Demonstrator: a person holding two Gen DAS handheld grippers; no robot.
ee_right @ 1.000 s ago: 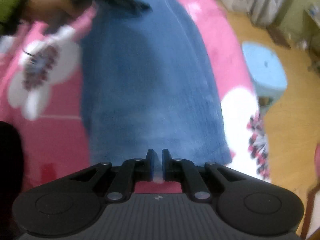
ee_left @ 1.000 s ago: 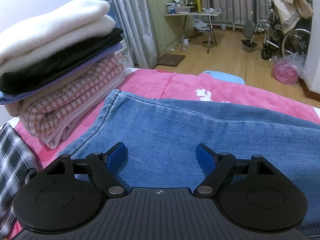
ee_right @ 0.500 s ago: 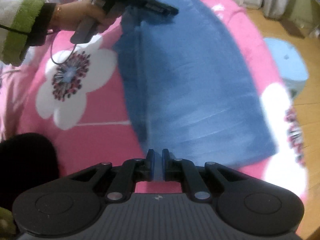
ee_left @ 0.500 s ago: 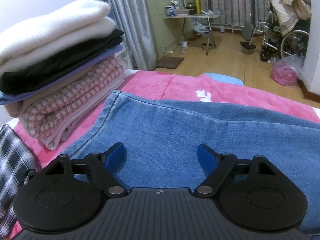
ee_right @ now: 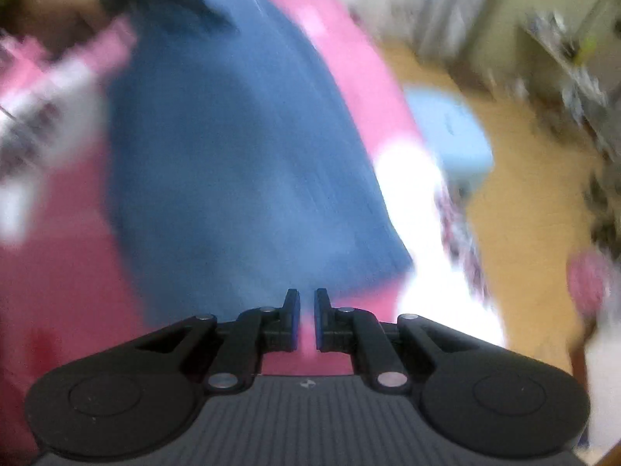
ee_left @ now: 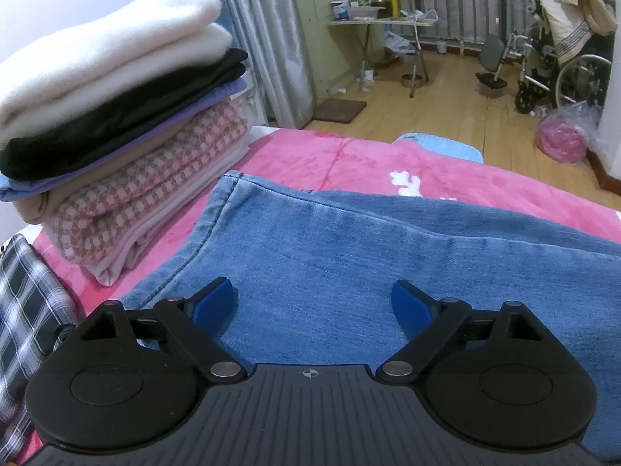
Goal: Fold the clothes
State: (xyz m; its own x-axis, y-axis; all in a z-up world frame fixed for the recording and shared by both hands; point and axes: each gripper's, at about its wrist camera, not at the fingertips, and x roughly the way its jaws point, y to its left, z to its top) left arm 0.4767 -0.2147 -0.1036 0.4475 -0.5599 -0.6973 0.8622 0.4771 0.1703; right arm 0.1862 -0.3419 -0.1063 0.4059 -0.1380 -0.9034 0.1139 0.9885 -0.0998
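Blue denim jeans (ee_left: 349,248) flat, lengthwise-folded on pink blanket (ee_left: 349,155).

My left claw (ee_left: 312,305): blue-padded fingers (ee_left: 215,303) spread wide, nothing between them, pointing forward and low. My right claw (ee_right: 306,318): fingers (ee_right: 292,316) drawn nearly together, narrow slit between pads, nothing visibly gripped. Right wrist view heavily blurred.

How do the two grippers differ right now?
The left gripper is open, fingers spread wide over the jeans; the right gripper is nearly shut, only a slit between its fingers. The left view is sharp, the right blurred. Both are black with blue pads, and neither grips cloth.
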